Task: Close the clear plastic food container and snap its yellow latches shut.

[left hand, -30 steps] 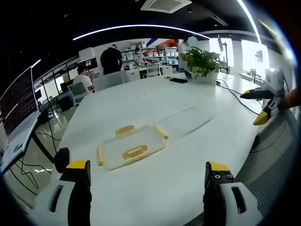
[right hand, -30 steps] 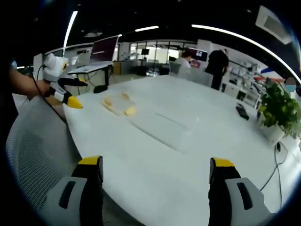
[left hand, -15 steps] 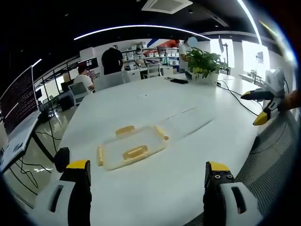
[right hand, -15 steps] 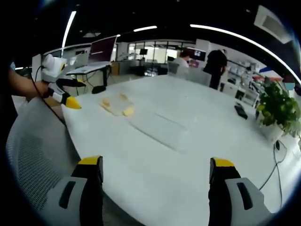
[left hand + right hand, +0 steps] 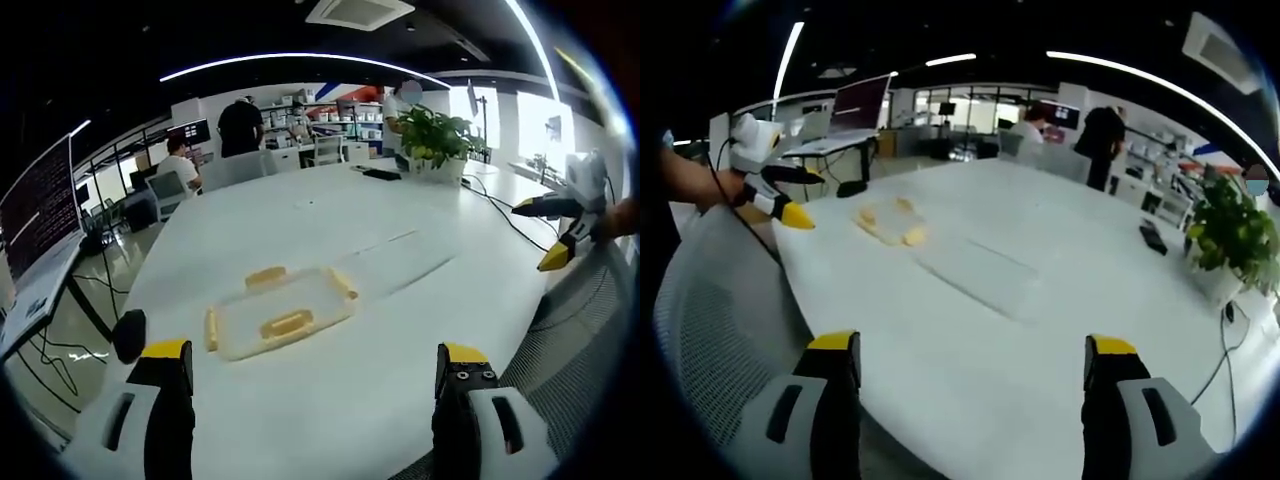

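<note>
Nothing much has changed over the last second: both views sit almost as they did, so I am holding position and the task has not begun. Left gripper [image 5: 310, 400] has its jaws wide apart, nothing between them; right gripper [image 5: 970, 400] the same, apart and empty.

Lid [image 5: 280, 312], clear with yellow latches [image 5: 287, 324], lies flat on the white table [image 5: 330, 210] straight ahead of my left jaws, near but not touching them. Clear container base [image 5: 980, 275] lies beyond it, ahead of my right jaws, hard to make out against the white top. The two parts look just beside each other, not joined. My judgement: the lid must first be lifted onto the base before any latch can snap.

Around: a potted plant [image 5: 435, 135] and a dark flat thing [image 5: 380, 172] at the far end of the table, a cable [image 5: 500, 205] trailing on the right side, a laptop [image 5: 855, 110] past my left gripper. People stand and sit far off. A mesh chair back [image 5: 710, 330] lies between me and the table edge; nothing blocks the lid itself.
</note>
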Action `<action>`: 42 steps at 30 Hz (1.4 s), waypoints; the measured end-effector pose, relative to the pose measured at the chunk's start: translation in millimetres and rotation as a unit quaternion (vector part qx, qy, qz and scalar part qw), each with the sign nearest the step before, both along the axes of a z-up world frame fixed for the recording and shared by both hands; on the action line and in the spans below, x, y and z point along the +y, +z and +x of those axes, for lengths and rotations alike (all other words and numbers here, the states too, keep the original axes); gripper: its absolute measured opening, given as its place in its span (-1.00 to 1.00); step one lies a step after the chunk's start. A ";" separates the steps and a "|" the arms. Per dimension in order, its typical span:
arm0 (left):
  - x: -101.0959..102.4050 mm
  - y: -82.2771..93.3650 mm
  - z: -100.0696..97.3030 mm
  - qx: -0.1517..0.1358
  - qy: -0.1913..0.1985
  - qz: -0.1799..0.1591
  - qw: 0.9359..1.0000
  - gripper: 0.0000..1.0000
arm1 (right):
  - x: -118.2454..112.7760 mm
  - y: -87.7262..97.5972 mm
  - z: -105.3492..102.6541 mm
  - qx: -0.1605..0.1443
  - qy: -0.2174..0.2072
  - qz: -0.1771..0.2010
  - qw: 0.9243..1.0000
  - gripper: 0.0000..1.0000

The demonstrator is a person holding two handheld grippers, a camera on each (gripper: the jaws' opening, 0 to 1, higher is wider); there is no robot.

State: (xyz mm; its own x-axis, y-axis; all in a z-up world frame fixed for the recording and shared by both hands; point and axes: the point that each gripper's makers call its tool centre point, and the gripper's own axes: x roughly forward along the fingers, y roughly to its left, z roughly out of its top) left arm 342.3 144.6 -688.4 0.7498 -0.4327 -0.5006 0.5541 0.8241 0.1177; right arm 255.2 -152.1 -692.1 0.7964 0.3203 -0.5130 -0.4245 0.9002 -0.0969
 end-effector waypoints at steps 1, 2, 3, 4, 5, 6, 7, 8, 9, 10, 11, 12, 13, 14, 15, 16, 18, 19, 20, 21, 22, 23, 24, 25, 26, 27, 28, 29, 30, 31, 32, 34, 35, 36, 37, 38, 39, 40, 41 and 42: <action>0.4 -0.1 0.0 0.001 0.001 -0.001 1.000 0.97 | -0.1 0.0 -0.4 0.001 0.000 0.000 1.000 0.81; 0.7 0.0 -0.1 0.002 0.001 -0.002 1.000 0.97 | -0.1 0.0 -0.6 0.002 0.001 0.000 1.000 0.81; 1.2 0.7 0.0 0.001 0.002 -0.002 1.000 0.97 | -0.3 -0.2 -1.3 0.003 0.003 -0.002 1.000 0.81; 1.3 1.3 0.1 0.000 0.002 -0.002 1.000 0.97 | -0.5 0.0 -1.5 0.003 0.004 -0.002 1.000 0.81; 1.3 1.6 0.2 0.000 0.002 -0.003 1.000 0.97 | -0.7 0.4 -1.6 0.003 0.005 -0.003 1.000 0.81; 1.1 1.9 0.4 0.000 0.003 -0.002 1.000 0.97 | -1.2 0.4 -2.0 0.004 0.007 -0.005 1.000 0.81; 1.1 2.0 0.4 0.000 0.003 -0.002 1.000 0.97 | -1.7 0.5 -2.2 0.005 0.007 -0.006 1.000 0.81; 0.9 2.4 0.4 0.001 0.002 -0.002 1.000 0.97 | -2.4 1.2 -2.2 0.005 0.008 -0.008 1.000 0.81; 0.7 2.8 0.4 0.002 0.002 -0.003 1.000 0.97 | -2.9 1.8 -2.1 0.005 0.009 -0.009 1.000 0.81; 0.7 3.8 0.4 0.001 0.002 -0.003 1.000 0.97 | -3.4 2.7 -2.1 0.006 0.010 -0.011 1.000 0.81; 0.8 4.3 0.5 0.001 0.002 -0.004 1.000 0.97 | -3.6 3.1 -2.2 0.008 0.012 -0.012 1.000 0.80; 0.9 4.8 0.5 0.002 0.003 -0.004 1.000 0.97 | -3.9 3.7 -2.0 0.008 0.013 -0.012 1.000 0.81; 1.2 5.4 0.7 0.002 0.003 -0.004 1.000 0.97 | -4.7 4.6 -1.6 0.009 0.014 -0.015 1.000 0.80; 1.3 5.7 0.9 0.003 0.004 -0.004 1.000 0.97 | -5.3 4.8 -1.4 0.010 0.015 -0.017 1.000 0.80; 1.3 6.1 1.2 0.003 0.003 -0.005 1.000 0.97 | -6.1 5.8 -0.8 0.011 0.017 -0.019 1.000 0.80; 1.4 6.1 1.2 0.004 0.003 -0.004 1.000 0.97 | -6.8 6.8 -0.2 0.011 0.018 -0.019 1.000 0.80; 1.9 5.5 1.0 0.005 0.001 0.000 1.000 0.97 | -7.6 8.4 1.0 0.013 0.020 -0.018 1.000 0.80; 2.2 5.2 0.7 0.007 0.000 0.002 1.000 0.97 | -8.2 8.9 1.6 0.015 0.022 -0.019 0.999 0.80; 2.5 5.1 0.3 0.009 -0.001 0.002 1.000 0.97 | -7.8 8.7 1.5 0.019 0.026 -0.020 0.999 0.80; 3.1 4.9 -0.1 0.011 -0.002 0.003 1.000 0.97 | -7.7 9.3 2.0 0.022 0.030 -0.021 0.999 0.80; 3.8 4.9 -0.2 0.012 -0.002 0.004 1.000 0.97 | -7.5 10.3 2.5 0.021 0.032 -0.022 0.999 0.80; 4.8 4.6 -0.2 0.015 -0.004 0.005 1.000 0.97 | -7.2 11.3 3.5 0.022 0.036 -0.022 0.999 0.80; 5.6 4.3 -0.2 0.016 -0.005 0.006 1.000 0.96 | -6.8 11.9 4.0 0.024 0.038 -0.021 0.999 0.80; 6.3 4.2 0.0 0.017 -0.007 0.007 1.000 0.96 | -6.5 12.4 4.5 0.026 0.040 -0.021 0.999 0.80; 6.9 4.7 0.2 0.018 -0.008 0.009 1.000 0.96 | -5.7 12.9 5.3 0.028 0.044 -0.021 0.998 0.80; 7.6 4.8 0.7 0.019 -0.010 0.010 1.000 0.96 | -5.1 13.3 6.1 0.029 0.046 -0.020 0.998 0.80; 9.1 4.8 1.6 0.021 -0.011 0.010 1.000 0.96 | -5.0 14.2 7.6 0.030 0.047 -0.020 0.998 0.80; 9.8 5.0 2.2 0.022 -0.012 0.010 1.000 0.96 | -4.8 14.6 8.6 0.030 0.049 -0.020 0.998 0.80; 10.7 5.6 3.1 0.023 -0.013 0.011 1.000 0.95 | -4.6 15.0 9.8 0.031 0.051 -0.020 0.998 0.80; 11.5 5.8 3.8 0.023 -0.014 0.012 1.000 0.95 | -4.9 15.6 11.1 0.030 0.052 -0.022 0.998 0.79; 12.4 6.0 4.4 0.024 -0.016 0.013 1.000 0.95 | -4.9 16.0 12.2 0.030 0.054 -0.023 0.998 0.79; 13.6 7.3 5.7 0.024 -0.019 0.015 0.999 0.95 | -3.9 18.2 15.6 0.031 0.059 -0.024 0.997 0.79; 14.5 8.1 6.9 0.024 -0.022 0.017 0.999 0.95 | -3.6 18.6 16.1 0.032 0.060 -0.024 0.997 0.78; 15.3 8.5 8.3 0.025 -0.025 0.018 0.999 0.94 | -2.6 19.0 17.7 0.035 0.065 -0.024 0.997 0.77; 15.9 9.0 9.4 0.025 -0.027 0.020 0.999 0.94 | -2.1 19.0 18.1 0.036 0.067 -0.024 0.997 0.75; 16.0 9.1 10.3 0.025 -0.030 0.021 0.999 0.94 | -1.2 18.3 18.5 0.039 0.072 -0.024 0.996 0.74; 16.0 8.0 11.8 0.028 -0.037 0.023 0.999 0.94 | -1.1 16.4 19.6 0.043 0.076 -0.028 0.996 0.74; 16.5 7.4 13.3 0.028 -0.040 0.025 0.998 0.94 | -1.1 15.7 20.4 0.043 0.079 -0.031 0.996 0.74; 17.4 6.7 15.1 0.028 -0.046 0.030 0.998 0.94 | -0.5 15.3 21.5 0.044 0.082 -0.033 0.995 0.74; 18.3 6.4 16.3 0.029 -0.048 0.034 0.998 0.94 | -0.4 14.8 22.2 0.046 0.084 -0.034 0.995 0.74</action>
